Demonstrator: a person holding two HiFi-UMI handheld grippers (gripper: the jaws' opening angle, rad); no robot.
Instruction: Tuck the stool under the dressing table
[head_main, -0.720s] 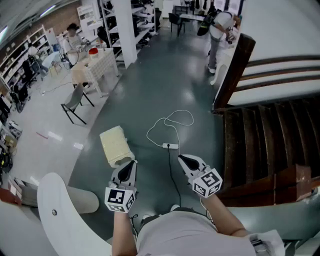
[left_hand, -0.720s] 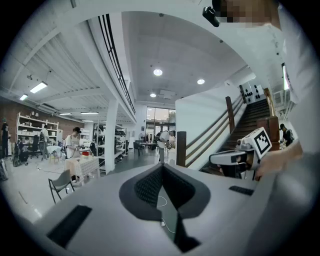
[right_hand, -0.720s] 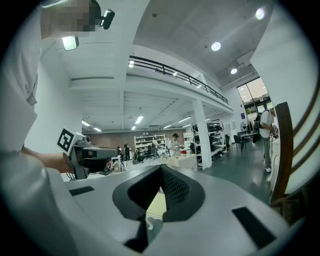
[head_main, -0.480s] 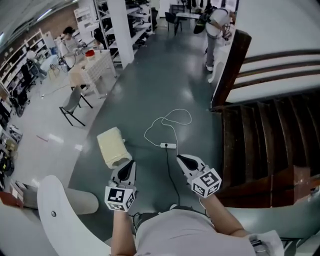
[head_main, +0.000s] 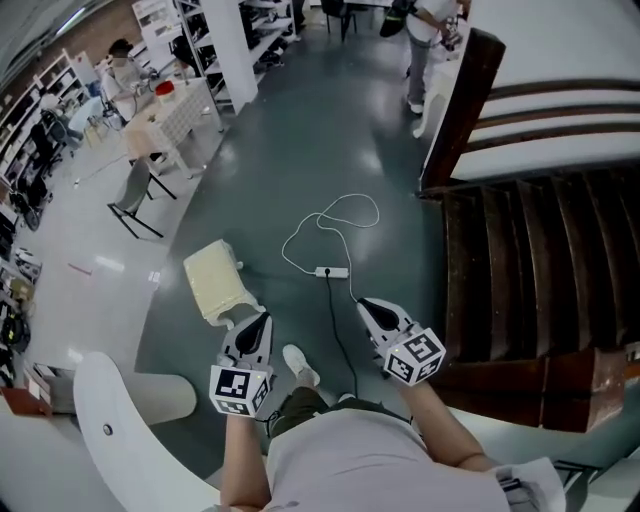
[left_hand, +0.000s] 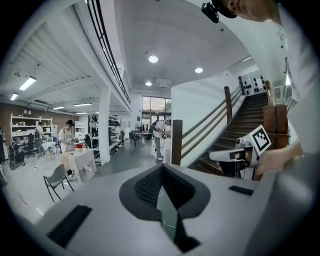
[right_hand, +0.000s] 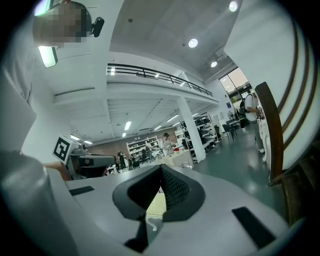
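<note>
On the grey-green floor of an open workshop hall, a person holds the left gripper (head_main: 258, 322) and right gripper (head_main: 368, 308) out ahead, each with its jaws pressed together on nothing. The cream stool (head_main: 214, 284) sits on the floor just beyond the left gripper's tip, untouched. Whether it stands upright or lies on its side is hard to tell from above.

The step in hand looks like the approach. Doing it well likely means spreading the jaws before arriving, taking the stool by a firm edge rather than its soft padding, and keeping it low while steering it. A white power strip (head_main: 331, 272) and its looping cable (head_main: 345, 215) lie near on the right, ahead of the right gripper, so the path should stay clear of them. The pale curved furniture (head_main: 110, 400) at lower left may be the dressing table, though that is a guess.

No container stands close by. Far off, shelving racks (head_main: 265, 25) hold goods too small to name, and a white-draped table (head_main: 170, 125) carries a red object (head_main: 165, 88).
</note>
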